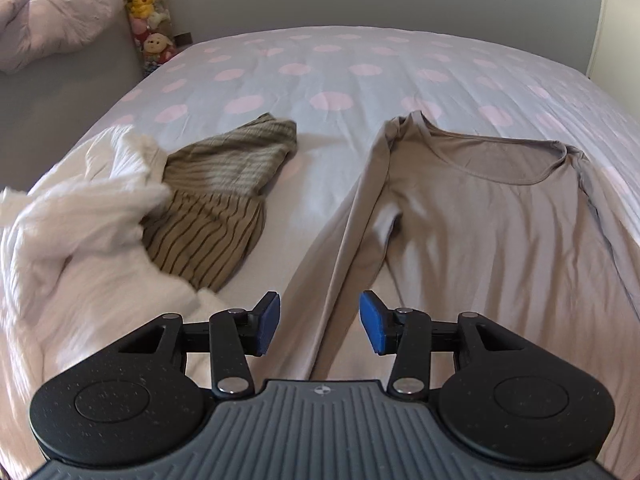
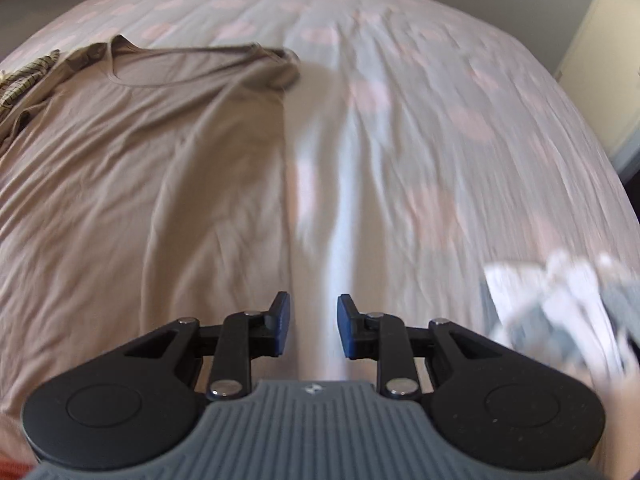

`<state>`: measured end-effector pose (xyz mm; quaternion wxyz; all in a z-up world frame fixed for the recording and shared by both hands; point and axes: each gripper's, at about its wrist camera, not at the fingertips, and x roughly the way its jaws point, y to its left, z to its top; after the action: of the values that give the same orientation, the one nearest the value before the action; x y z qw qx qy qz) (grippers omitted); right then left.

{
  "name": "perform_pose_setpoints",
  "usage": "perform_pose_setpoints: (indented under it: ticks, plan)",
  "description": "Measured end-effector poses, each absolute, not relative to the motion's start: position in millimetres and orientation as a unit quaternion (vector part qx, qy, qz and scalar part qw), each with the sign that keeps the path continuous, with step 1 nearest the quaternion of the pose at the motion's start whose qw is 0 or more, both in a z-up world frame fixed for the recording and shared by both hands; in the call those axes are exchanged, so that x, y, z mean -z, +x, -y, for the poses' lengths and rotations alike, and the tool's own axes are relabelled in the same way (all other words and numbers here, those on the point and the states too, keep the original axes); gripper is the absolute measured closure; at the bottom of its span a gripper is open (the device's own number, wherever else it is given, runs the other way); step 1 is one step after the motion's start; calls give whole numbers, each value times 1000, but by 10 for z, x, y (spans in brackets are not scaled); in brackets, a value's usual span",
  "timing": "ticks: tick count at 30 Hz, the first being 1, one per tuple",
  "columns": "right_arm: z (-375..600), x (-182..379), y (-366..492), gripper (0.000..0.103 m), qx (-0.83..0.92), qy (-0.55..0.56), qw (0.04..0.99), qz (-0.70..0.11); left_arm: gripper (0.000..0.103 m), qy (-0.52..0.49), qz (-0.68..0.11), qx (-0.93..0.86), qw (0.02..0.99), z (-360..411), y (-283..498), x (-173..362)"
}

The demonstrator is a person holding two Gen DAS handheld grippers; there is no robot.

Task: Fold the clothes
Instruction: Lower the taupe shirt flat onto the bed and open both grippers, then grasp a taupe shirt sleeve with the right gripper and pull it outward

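Note:
A beige long-sleeved shirt [image 1: 492, 220] lies flat on the bed, neckline away from me; it also shows in the right wrist view [image 2: 140, 168]. Its left sleeve [image 1: 340, 248] runs down toward my left gripper [image 1: 320, 326], which is open and empty just above the sleeve's lower part. My right gripper [image 2: 313, 326] is open and empty, hovering by the shirt's right side edge over the sheet. The right wrist view is motion-blurred.
A white garment [image 1: 80, 248] and a striped olive garment [image 1: 216, 200] lie heaped at the left. The bed sheet [image 1: 340, 76] is grey with pink dots. A blurred white-grey cloth [image 2: 560, 308] lies at the right. Plush toys [image 1: 148, 12] and a pillow [image 1: 52, 24] are behind.

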<state>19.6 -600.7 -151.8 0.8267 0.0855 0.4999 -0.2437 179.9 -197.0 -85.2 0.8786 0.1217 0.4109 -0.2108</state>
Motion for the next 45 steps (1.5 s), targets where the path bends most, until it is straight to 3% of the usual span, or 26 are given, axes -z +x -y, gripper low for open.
perform_pose_setpoints:
  ticks: [6,10,12,15,18,26,31,35,39,42,45]
  plan:
    - [6041,1624,-49,73,228,140,796,-542,61,104,-427,201,876,1857,1700,1005]
    - [6064,1694,-212,62,217,175,774,-569,61,101,-432,194,875,1824,1689,1040]
    - [6068,1730,-256,63,210,186,764,-581,61,102,-441,192,871,1821,1700,1072]
    - [6007,1734,-245,80,208,167,764,-587,61,101,-453,188,865,1801,1704,1121]
    - [5933,1709,-267,85,204,151,768,-588,61,92,-459,186,864,1759,1704,1125]
    - [5932,1530,-459,86,178,200,808,-525,61,85,-469,193,858,1759,1722,1161]
    - [6022,1546,-475,85,191,232,794,-529,61,77,-478,193,853,1750,1756,1199]
    - [6144,1646,-479,74,213,259,774,-538,61,71,-477,192,855,1720,1756,1188]
    - [6171,1700,-482,74,193,279,767,-544,61,69,-480,191,854,1723,1761,1193]
    - [6154,1752,-445,98,185,275,759,-560,61,71,-481,192,853,1731,1758,1197]
    - [6158,1730,-459,101,202,274,762,-550,61,69,-480,191,854,1721,1755,1192]
